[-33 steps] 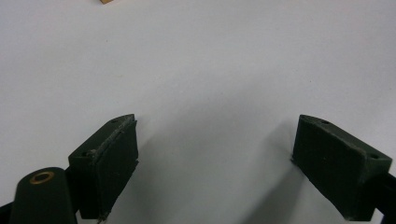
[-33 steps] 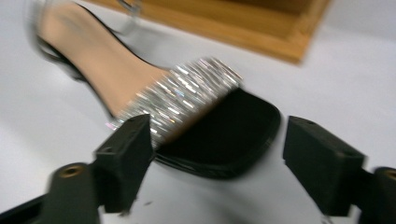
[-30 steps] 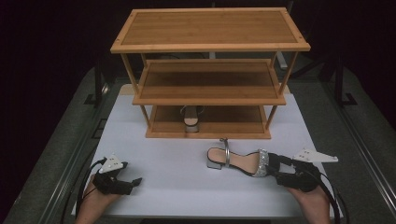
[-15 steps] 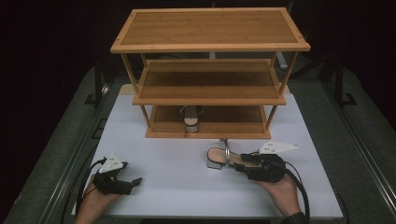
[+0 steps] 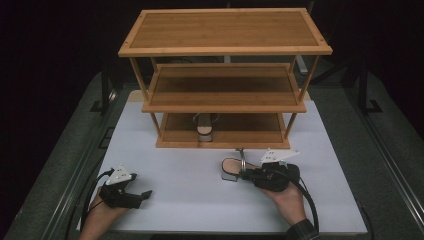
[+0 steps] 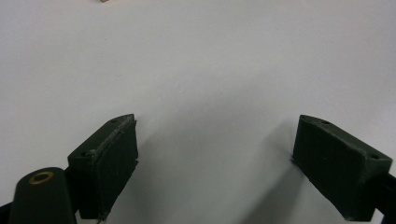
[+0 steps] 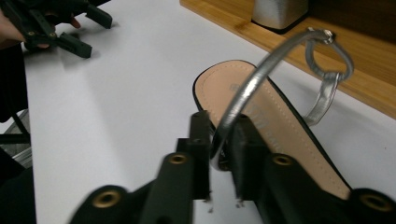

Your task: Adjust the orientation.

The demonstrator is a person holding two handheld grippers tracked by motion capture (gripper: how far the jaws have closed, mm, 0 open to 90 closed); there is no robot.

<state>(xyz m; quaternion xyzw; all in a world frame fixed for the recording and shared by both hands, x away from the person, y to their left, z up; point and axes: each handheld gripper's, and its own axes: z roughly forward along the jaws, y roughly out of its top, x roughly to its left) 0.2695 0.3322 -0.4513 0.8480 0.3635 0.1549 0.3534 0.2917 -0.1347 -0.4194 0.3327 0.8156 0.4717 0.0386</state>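
Moved since earlier: right gripper (image 5: 248, 174) has travelled from the table's right edge to the middle of the sandal (image 5: 236, 168), which lay free a second ago; left gripper (image 5: 142, 195) has stayed put.
Right jaws: narrow, closed on the sandal's silver strap (image 7: 243, 95), one jaw on each side of it and the strap's lower end pinched between them.
Sandal: flat, with a tan insole (image 7: 266, 121), a thin black edge and a dark sole; it lies on the white table (image 5: 200, 165), its insole running away ahead of the jaws.
Strap: a slim silver band that arches up from between the jaws and ends ahead of them in a loop with a small buckle (image 7: 332, 56).
Ahead of the right jaws: the bottom board of a wooden rack (image 5: 225, 50), near the sandal's far end; a second shoe (image 5: 204, 125) stands on that board.
Rack: three wooden shelves on thin posts, standing at the far side of the table; its top and middle shelves are bare.
Left jaws: wide apart, nothing between them, resting low over bare white table.
Left gripper from the right gripper view: far off to the left of the right jaws, in a hand (image 7: 9, 30).
In the way: nothing lies between the sandal and the rack's open front.
Hands: right hand (image 5: 287, 197) wraps the gripper body behind the jaws.
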